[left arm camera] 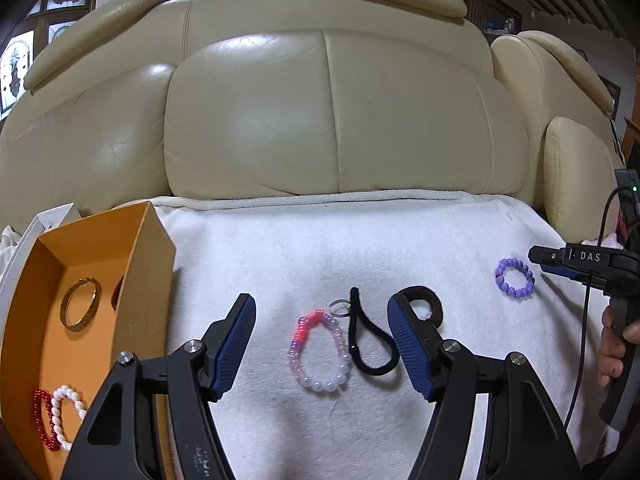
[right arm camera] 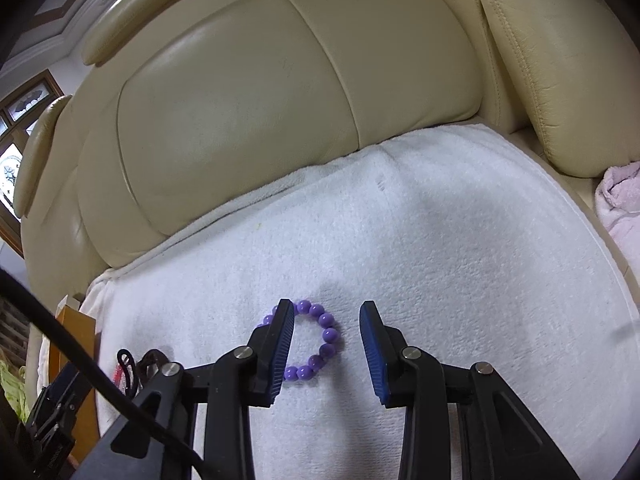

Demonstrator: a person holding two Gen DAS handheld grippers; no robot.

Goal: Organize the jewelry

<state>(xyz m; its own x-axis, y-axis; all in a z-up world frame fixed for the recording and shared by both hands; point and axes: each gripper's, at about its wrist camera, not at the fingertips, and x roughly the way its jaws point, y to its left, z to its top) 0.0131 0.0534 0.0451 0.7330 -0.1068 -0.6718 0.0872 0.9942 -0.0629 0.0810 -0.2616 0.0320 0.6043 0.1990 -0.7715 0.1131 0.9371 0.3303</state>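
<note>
My left gripper is open above the white towel. Between its fingers lie a pink and clear bead bracelet, a small silver ring and a black hair tie. A brown hair tie lies behind the right finger. A purple bead bracelet lies to the right. My right gripper is open just above the purple bead bracelet, its left finger over the bracelet's left side. The orange box at left holds a gold bangle, a red bracelet and a white pearl bracelet.
The towel covers the seat of a cream leather sofa. The right gripper's body and the hand holding it show at the right edge of the left wrist view. A pink cloth lies at the sofa's right armrest.
</note>
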